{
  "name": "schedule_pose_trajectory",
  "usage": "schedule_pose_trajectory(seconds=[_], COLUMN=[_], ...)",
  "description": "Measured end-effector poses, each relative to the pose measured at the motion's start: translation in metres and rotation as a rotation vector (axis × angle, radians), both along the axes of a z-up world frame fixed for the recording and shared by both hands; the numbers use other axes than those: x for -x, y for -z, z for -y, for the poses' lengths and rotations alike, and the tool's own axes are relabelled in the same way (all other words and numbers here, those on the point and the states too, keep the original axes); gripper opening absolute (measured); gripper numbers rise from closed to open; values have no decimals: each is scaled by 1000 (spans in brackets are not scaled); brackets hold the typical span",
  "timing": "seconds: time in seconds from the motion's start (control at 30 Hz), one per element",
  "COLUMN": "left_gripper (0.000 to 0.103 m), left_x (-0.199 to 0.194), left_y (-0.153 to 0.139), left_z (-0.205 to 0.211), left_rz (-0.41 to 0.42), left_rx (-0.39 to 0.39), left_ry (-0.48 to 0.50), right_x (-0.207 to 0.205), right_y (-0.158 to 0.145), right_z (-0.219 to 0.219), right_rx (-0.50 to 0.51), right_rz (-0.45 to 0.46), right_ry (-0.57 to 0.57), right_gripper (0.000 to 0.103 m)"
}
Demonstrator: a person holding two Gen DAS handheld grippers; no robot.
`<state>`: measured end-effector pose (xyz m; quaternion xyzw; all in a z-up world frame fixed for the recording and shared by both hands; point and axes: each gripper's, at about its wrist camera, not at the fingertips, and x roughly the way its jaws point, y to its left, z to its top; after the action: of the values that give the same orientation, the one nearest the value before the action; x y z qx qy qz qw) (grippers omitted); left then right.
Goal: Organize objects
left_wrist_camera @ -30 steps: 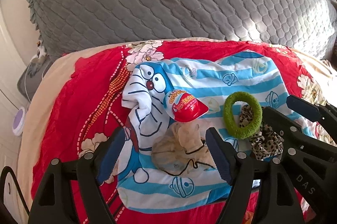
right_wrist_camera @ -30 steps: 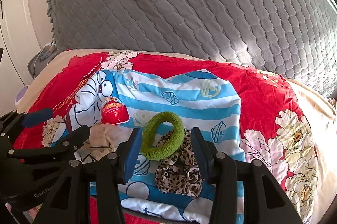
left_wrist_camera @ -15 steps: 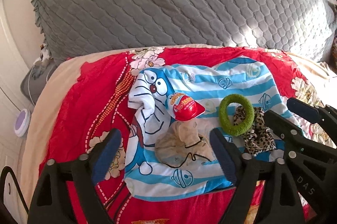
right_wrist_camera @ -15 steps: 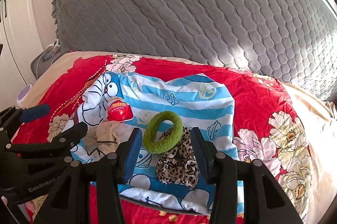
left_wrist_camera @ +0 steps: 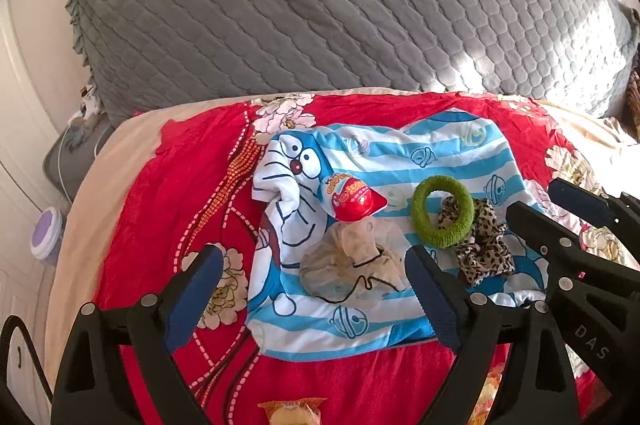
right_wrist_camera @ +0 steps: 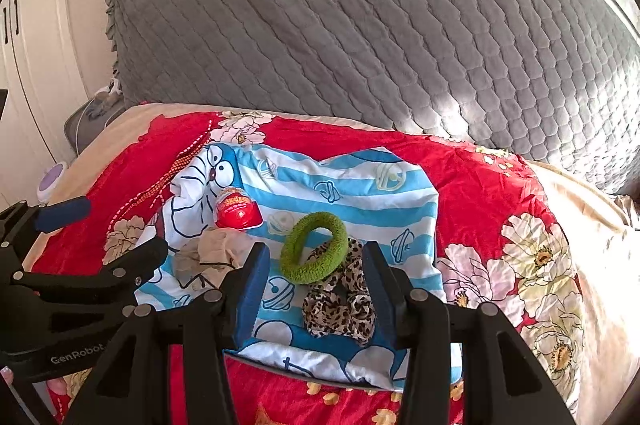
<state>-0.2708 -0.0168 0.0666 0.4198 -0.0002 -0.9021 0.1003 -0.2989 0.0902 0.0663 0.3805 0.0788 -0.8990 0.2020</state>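
Observation:
A blue-and-white striped cartoon cloth (left_wrist_camera: 432,161) (right_wrist_camera: 360,185) lies on a red floral bedspread. On it sit a red egg-shaped snack packet (left_wrist_camera: 354,199) (right_wrist_camera: 237,212), a beige sheer scrunchie (left_wrist_camera: 352,261) (right_wrist_camera: 208,257), a green fuzzy hair ring (left_wrist_camera: 442,211) (right_wrist_camera: 314,253) and a leopard-print scrunchie (left_wrist_camera: 480,245) (right_wrist_camera: 340,301). My left gripper (left_wrist_camera: 312,289) is open and empty, held above the beige scrunchie. My right gripper (right_wrist_camera: 314,289) is open and empty, its fingers either side of the green ring and leopard scrunchie, above them.
A grey quilted headboard cushion (left_wrist_camera: 340,5) rises behind the bed. A grey stool and a purple-lidded jar (left_wrist_camera: 48,237) stand at the left by white cupboards. A yellow snack packet (left_wrist_camera: 290,411) lies at the near edge of the red bedspread (left_wrist_camera: 168,185).
Both grippers have pulled back and up from the cloth; the objects look smaller and farther. Nothing was picked up; jaws stayed open.

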Motion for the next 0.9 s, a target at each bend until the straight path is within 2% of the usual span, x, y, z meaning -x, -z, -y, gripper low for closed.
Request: schedule_pose_trajectory(seconds=[0.17,0.63,0.9], left_gripper=[93,93,93], left_x=[-6,-24,-34], left_y=[-5,-11,-14], left_z=[1,7,8], left_rz=[-7,-13,-13], left_rx=[10,8,4], left_ry=[-2,-15,-20], right_x=[-6,-21,-30], right_y=[-4,-13,-13], right_z=[-1,-5,-11], right_rx=[4,14,7], right_rz=[-3,-9,-6], right_ry=[-4,-7,4], right_gripper=[48,61,72])
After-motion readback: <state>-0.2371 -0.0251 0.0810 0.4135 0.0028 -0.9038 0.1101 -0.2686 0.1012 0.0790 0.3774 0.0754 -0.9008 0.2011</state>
